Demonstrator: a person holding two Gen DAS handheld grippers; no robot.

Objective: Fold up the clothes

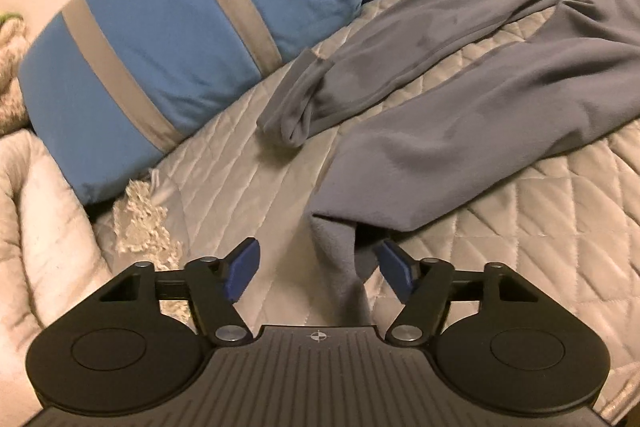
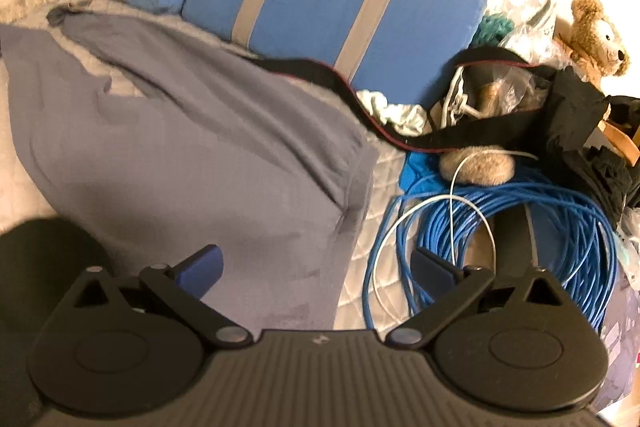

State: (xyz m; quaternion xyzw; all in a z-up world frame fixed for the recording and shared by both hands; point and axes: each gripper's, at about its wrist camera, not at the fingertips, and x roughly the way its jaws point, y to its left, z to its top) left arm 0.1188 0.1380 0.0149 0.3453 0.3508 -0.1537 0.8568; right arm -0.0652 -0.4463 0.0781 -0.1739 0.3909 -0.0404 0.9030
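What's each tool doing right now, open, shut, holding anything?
Left tool: open, a fold of the grey fleece trousers between its fingers, not pinched.
Right tool: open, empty, over the trousers' edge.

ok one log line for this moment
left gripper: open, at leg hem | right gripper: open | grey fleece trousers: unfolded on quilted bedspread

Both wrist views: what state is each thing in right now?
Grey fleece trousers: unfolded, spread flat on the quilt, legs apart.
Left tongs: open, near leg's hem between the pads, not gripped.
Right tongs: open, over the waistband, empty.
Blue cable: coiled beside the trousers.
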